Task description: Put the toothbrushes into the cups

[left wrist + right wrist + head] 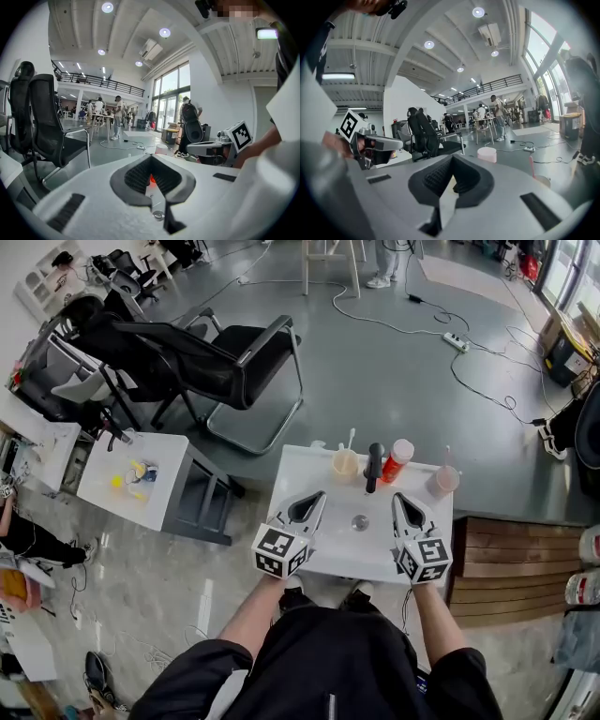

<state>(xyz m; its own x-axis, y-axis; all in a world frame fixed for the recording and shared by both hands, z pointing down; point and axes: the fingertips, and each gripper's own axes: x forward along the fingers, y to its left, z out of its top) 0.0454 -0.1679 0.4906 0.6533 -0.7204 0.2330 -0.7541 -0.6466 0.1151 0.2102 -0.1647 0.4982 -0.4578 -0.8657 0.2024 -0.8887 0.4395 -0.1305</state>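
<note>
Open office-like lab hall: mesh office chairs (220, 357), trailing floor cables (389, 326), mezzanine railing (98, 82), tall windows (171, 99).

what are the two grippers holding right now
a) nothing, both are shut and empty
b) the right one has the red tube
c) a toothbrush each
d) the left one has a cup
a: the left gripper and the right gripper each have their jaws together with nothing between them, over the white table, short of the beige cup.
</note>
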